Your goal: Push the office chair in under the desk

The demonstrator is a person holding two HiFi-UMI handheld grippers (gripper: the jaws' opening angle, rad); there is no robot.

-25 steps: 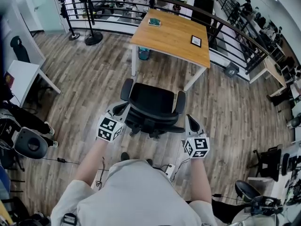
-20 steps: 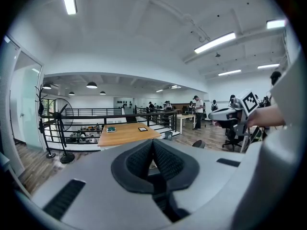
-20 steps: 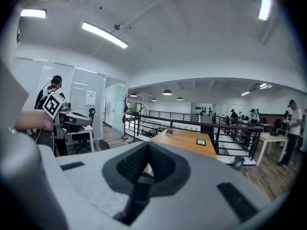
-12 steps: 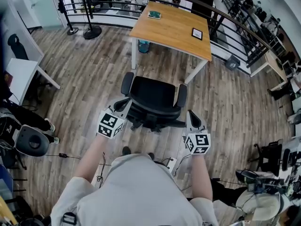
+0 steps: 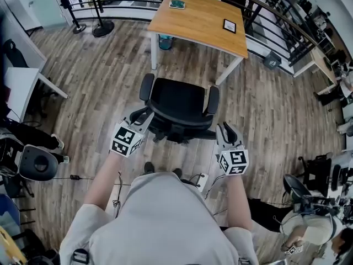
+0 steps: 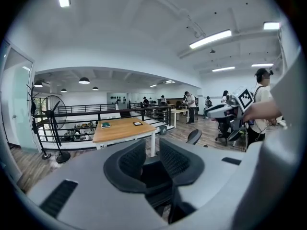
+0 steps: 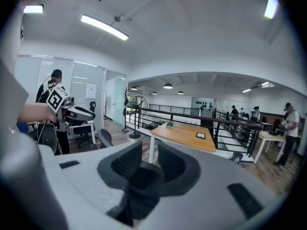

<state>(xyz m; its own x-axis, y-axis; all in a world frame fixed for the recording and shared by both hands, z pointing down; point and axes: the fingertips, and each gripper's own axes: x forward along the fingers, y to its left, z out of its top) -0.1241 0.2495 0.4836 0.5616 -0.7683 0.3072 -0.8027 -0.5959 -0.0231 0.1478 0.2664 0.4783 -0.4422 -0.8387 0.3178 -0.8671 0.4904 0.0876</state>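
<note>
Left gripper [image 5: 141, 118] and right gripper [image 5: 223, 129] are each clamping the office chair [image 5: 179, 105] by its backrest, and it's standing near the desk [image 5: 198, 22], not yet under it.

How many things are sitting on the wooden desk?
2: a greenish item at the far edge of the desk, and a black-framed square toward its right side. Nothing seems hidden.

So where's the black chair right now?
In the head view the chair sits in the middle, just short of the wooden desk and not under it, with the left tool and right tool at its backrest.
</note>
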